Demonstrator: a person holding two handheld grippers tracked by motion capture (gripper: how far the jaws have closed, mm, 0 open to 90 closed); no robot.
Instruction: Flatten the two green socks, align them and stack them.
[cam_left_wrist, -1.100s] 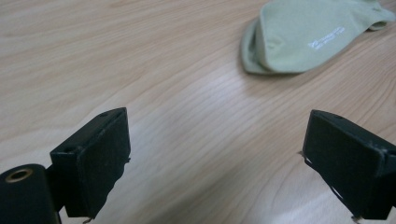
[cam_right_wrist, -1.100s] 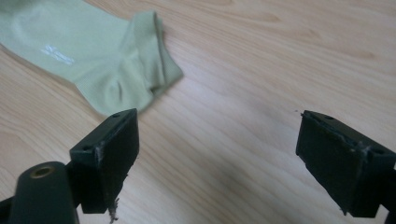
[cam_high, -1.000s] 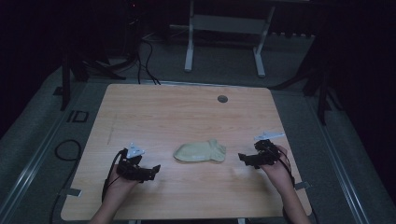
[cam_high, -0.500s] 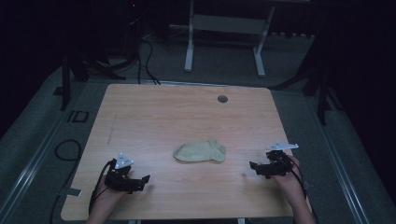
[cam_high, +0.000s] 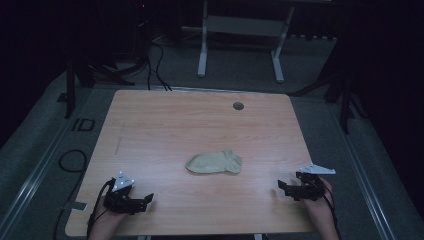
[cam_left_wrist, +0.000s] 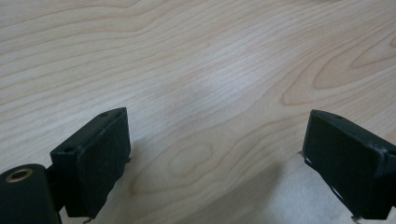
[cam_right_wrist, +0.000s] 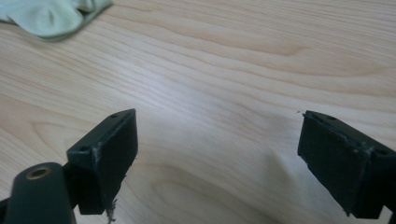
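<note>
I see the pale green cloth sock (cam_high: 214, 163) lying flat on the light wooden table (cam_high: 165, 125); my left gripper (cam_high: 146, 199) and right gripper (cam_high: 282, 186) sit well apart from it, both wide open and holding nothing.

A pale wooden bench (cam_high: 165, 130) (grain running side to side) has a small round hole (cam_high: 238, 106) near its far edge. Beyond it stands a white metal frame (cam_high: 240, 30), and black cables (cam_high: 155, 65) trail over the grey floor (cam_high: 45, 150).

A high camera looks forward and down over the whole table (cam_high: 150, 120); both claw cameras skim its wood closely.
</note>
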